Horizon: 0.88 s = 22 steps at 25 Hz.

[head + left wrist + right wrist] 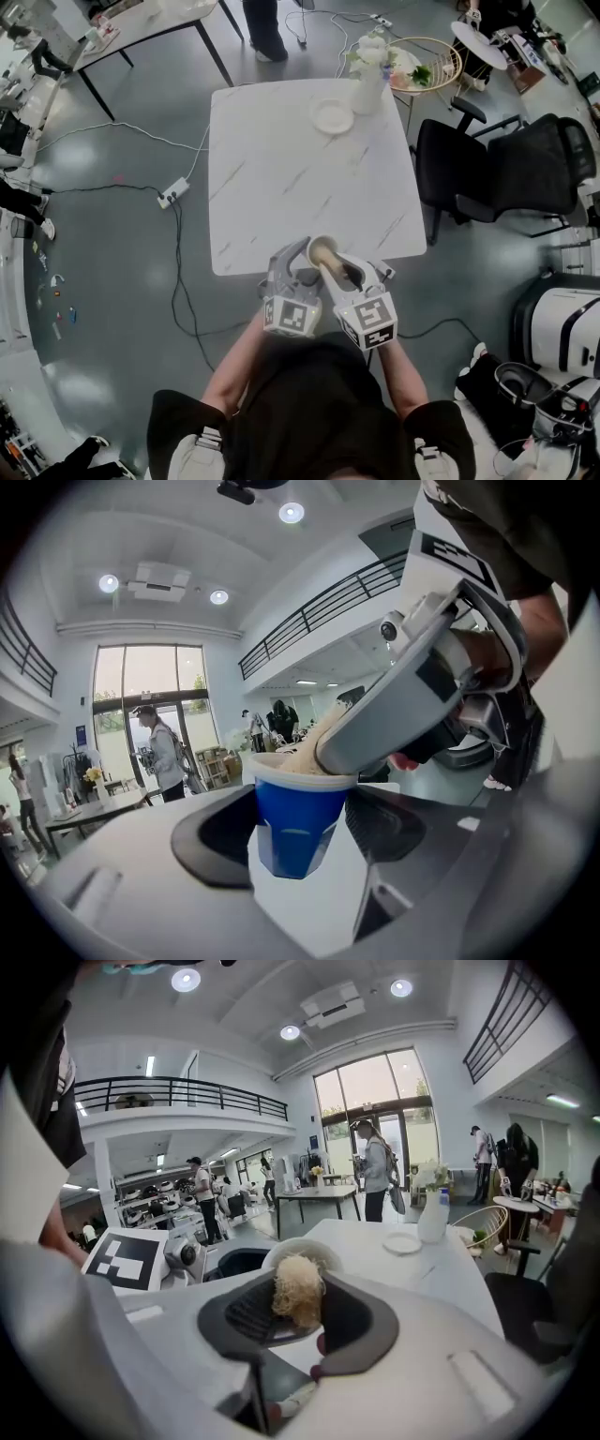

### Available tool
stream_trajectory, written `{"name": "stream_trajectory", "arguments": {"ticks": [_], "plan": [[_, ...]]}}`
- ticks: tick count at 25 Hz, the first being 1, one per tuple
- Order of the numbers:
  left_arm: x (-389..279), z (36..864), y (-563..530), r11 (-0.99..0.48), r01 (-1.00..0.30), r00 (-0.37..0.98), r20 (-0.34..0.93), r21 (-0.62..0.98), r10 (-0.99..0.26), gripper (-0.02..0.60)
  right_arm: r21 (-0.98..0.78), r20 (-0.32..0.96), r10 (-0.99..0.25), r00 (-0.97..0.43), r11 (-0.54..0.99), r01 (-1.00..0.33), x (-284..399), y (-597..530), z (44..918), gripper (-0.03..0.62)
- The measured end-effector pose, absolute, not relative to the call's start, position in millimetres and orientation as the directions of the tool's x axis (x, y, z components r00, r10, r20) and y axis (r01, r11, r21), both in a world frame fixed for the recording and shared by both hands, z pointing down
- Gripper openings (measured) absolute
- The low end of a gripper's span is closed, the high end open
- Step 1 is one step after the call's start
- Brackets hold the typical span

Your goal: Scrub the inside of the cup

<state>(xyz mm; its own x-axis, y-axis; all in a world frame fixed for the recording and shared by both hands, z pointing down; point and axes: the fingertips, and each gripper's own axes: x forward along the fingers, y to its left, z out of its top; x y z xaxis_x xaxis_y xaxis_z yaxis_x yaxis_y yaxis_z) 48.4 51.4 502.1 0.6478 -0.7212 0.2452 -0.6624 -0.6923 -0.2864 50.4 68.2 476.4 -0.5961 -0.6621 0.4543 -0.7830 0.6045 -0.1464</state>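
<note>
Blue-walled with a white rim, the cup [295, 822] sits low in the middle of the left gripper view. It is pinched between the two dark jaws of your left gripper [298, 841], which press on its sides from left and right. Its long axis runs up and down that frame, base toward the bottom edge and mouth toward the top. In the head view the cup [323, 251] shows at lower centre as a pale oval mouth facing up at you, over the near edge of the table [281, 178].

Your right gripper [300, 1312] has its jaws closed narrow on a beige fibrous scrubber [298, 1288], which bulges past the jaw tips in the centre of the right gripper view. The cup [302, 1249] shows its white rim just behind the scrubber there. In the left gripper view your right gripper [403, 705] slants down from the upper right, and the scrubber [312, 744] meets the cup's mouth toward the rim's right side. How deep it reaches inside cannot be told.

Farther up the head view, near the far edge of the white veined tabletop, stand a small white saucer [332, 116] and a pale vase [367, 82] with flowers. A black chair [450, 173] stands beside the table at the right.
</note>
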Motion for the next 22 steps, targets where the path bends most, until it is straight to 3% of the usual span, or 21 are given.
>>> {"name": "stream_trajectory", "arguments": {"ticks": [22], "plan": [[44,508,68,-0.704,-0.617,0.659,0.259,-0.351,-0.706,0.310,-0.154,0.518,-0.640,-0.568,0.583,-0.798,55,79,489,0.113]]}}
